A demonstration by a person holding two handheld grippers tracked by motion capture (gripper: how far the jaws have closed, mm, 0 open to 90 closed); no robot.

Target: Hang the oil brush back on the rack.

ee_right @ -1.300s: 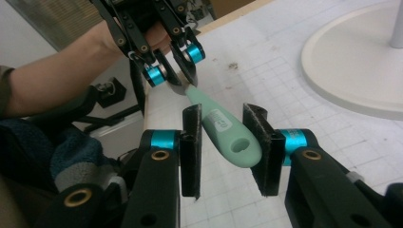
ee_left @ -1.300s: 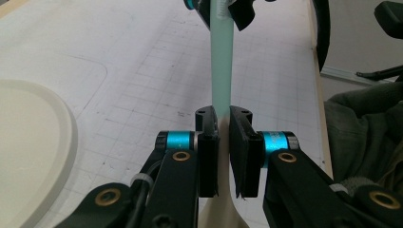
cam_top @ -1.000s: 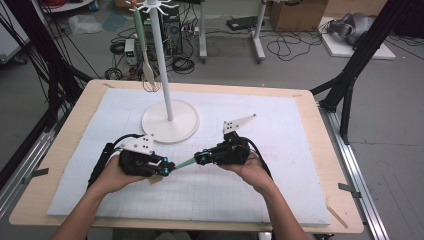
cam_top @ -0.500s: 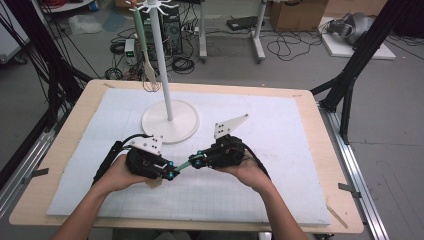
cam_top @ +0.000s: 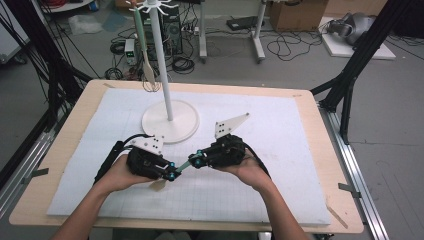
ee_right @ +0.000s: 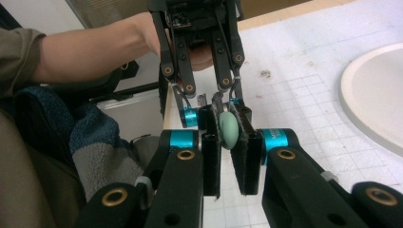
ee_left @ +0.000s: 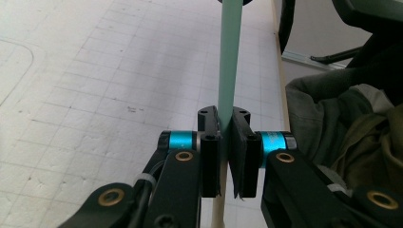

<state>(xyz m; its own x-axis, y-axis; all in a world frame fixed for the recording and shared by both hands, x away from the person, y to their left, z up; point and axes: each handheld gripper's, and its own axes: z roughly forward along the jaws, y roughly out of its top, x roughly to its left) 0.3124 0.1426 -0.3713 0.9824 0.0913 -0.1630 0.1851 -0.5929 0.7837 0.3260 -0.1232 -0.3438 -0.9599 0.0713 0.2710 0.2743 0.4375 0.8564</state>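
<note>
Low over the mat, the left gripper (ee_left: 227, 142) and right gripper (ee_right: 230, 145) both clamped the mint-handled wooden utensil (ee_left: 229, 61), which looked light, stiff and smooth, best held mid-handle as the left gripper had it.

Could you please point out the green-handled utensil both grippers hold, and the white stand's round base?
green-handled utensil (ee_left: 229, 61), left gripper view, on its green handle.
white stand's round base (cam_top: 186, 129), high view, on its bare right part.

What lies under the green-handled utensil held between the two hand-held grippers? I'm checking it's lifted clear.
Under the green-handled utensil shows the white gridded mat. Whether its pale end touches the mat cannot be told.
</note>
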